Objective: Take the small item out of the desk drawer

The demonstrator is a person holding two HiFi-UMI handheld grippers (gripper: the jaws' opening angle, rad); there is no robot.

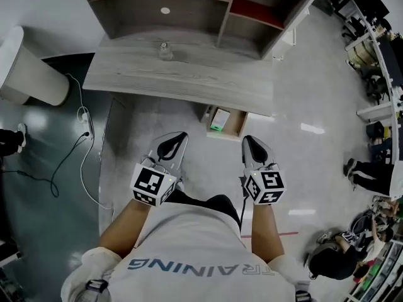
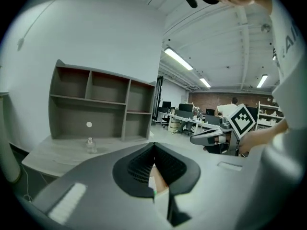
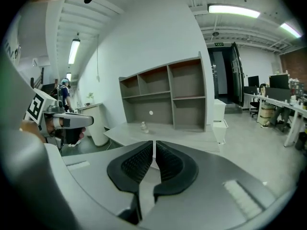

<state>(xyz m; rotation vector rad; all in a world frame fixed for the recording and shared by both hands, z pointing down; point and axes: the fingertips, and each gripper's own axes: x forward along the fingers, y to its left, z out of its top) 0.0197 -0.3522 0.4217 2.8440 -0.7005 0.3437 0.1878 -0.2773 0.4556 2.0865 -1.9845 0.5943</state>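
An open wooden drawer [image 1: 237, 127] sticks out from under the front edge of the grey desk [image 1: 176, 77]. A small white item with a green edge [image 1: 219, 119] lies inside it. My left gripper [image 1: 179, 136] hovers just left of and nearer than the drawer, its jaws shut with nothing held. My right gripper [image 1: 247, 139] hangs just right of the drawer, its jaws together and empty. In the left gripper view the pads [image 2: 153, 146] meet, with the drawer showing below them. In the right gripper view only a thin slit shows between the pads [image 3: 154, 143].
A small glass bottle [image 1: 165, 50] stands on the desk below a grey shelf hutch [image 1: 189, 5]. A white round bin [image 1: 31, 68] stands at the left. A cable and power strip [image 1: 82, 116] lie on the floor. People and office desks [image 1: 371, 106] fill the right side.
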